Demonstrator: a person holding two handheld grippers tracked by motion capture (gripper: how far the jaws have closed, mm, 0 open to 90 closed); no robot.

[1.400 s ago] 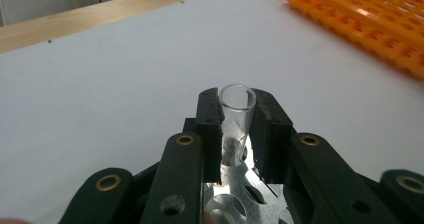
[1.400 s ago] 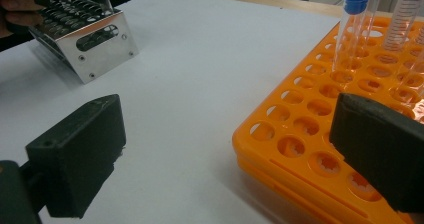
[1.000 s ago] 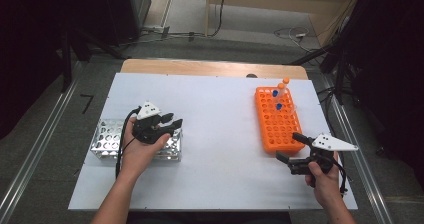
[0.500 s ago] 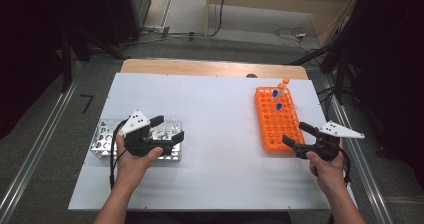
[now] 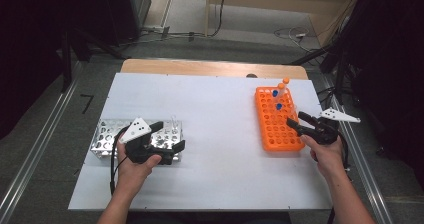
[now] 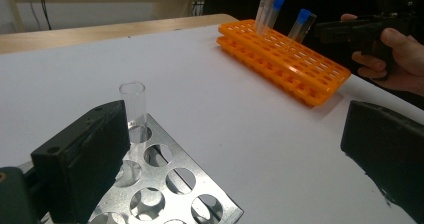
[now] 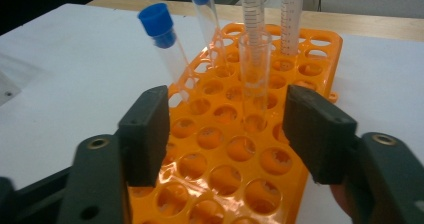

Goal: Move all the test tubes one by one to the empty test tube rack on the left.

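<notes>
My left gripper [image 5: 171, 135] hovers over the right end of a metal rack [image 5: 106, 137], jaws wide open after just opening. A clear uncapped tube [image 6: 132, 106] stands in the metal rack [image 6: 165, 184], just beyond the left jaw and untouched by my left gripper [image 6: 235, 129]. My right gripper [image 5: 295, 119] reaches over the near right part of the orange rack [image 5: 277, 131]. Its jaws have just been closing. In the right gripper view, a clear uncapped tube [image 7: 255, 74] stands in the orange rack [image 7: 225, 154] ahead of my right gripper [image 7: 227, 99], and neither pad touches it.
The orange rack's far end holds an orange-capped tube [image 5: 286, 81] and two blue-capped tubes [image 5: 275, 93]; one blue-capped tube [image 7: 165, 39] leans toward the left jaw. The white table top [image 5: 220, 114] lies between the racks. A wooden edge [image 5: 200, 66] runs along the back.
The left jaws spread apart and that hand drew back a little toward the person. The right gripper moved forward from the table's near right over the orange rack, its jaws narrowing.
</notes>
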